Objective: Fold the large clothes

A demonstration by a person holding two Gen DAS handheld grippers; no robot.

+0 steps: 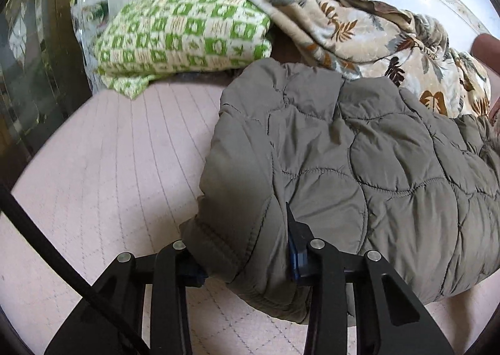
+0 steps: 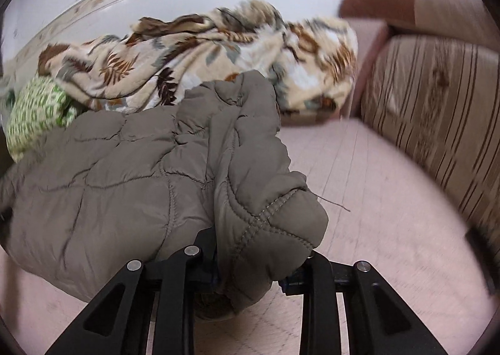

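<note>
Clenching quilted jacket (image 1: 359,161) edge — left gripper (image 1: 247,264), right gripper (image 2: 250,267) fingers; pink bedcover (image 1: 109,174) open alongside.

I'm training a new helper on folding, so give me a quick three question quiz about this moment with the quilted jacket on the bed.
1. True or false: both the left gripper and right gripper have their jaws closed on the grey-brown quilted padded jacket.
2. Which lies behind the jacket: A) a beige leaf-print fleece blanket, B) a red towel, C) a blue pillow?
3. What colours are on the folded checked cloth lying left of the blanket?

Key: 1 true; 2 A; 3 green and cream.
</note>
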